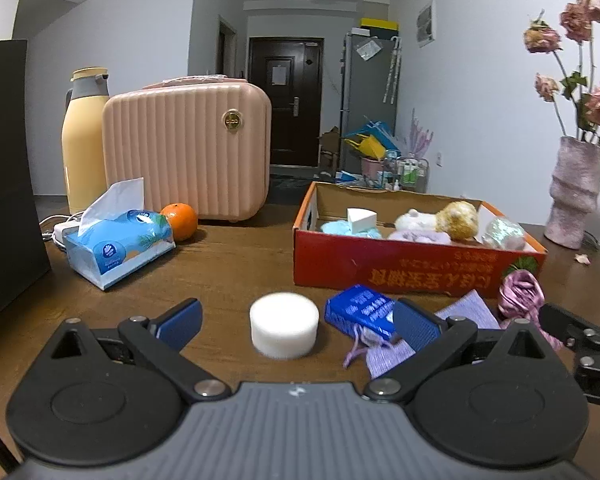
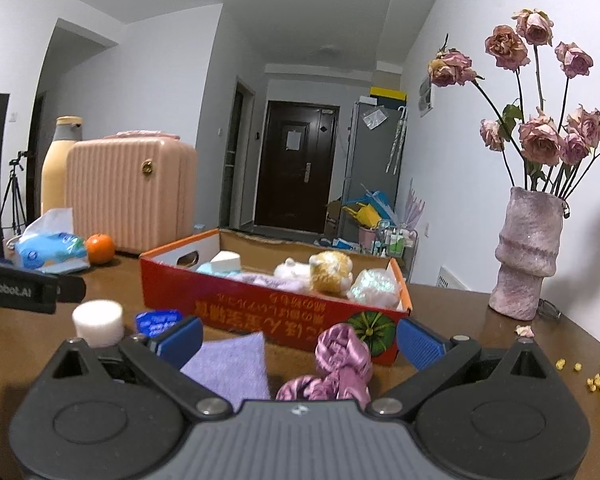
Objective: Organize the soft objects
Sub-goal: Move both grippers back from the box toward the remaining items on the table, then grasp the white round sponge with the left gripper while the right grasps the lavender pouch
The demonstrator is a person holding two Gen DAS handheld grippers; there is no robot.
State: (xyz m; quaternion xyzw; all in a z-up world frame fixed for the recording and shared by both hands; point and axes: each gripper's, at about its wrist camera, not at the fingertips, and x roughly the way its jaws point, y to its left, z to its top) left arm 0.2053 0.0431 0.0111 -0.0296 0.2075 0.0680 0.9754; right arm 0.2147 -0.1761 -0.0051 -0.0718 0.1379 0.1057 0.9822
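Both claws gape wide, holding nothing. The left claw (image 1: 296, 320) frames one white foam cylinder (image 1: 284, 324) at lower centre of its view. One blue packet (image 1: 360, 312), one lilac cloth (image 2: 232, 364) and one pink satin scrunchie (image 2: 340, 364) lie on the worktop (image 1: 228, 272) in front of the red box (image 1: 400, 264), the scrunchie between the right claw (image 2: 300, 340) fingers.

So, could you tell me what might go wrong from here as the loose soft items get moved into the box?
1. The blue tissue pack partly overlies the lilac cloth; lifting one may drag the other.
2. The pink satin scrunchie could slip from the open right tool.
3. A wide swing might hit the vase beside the red box.
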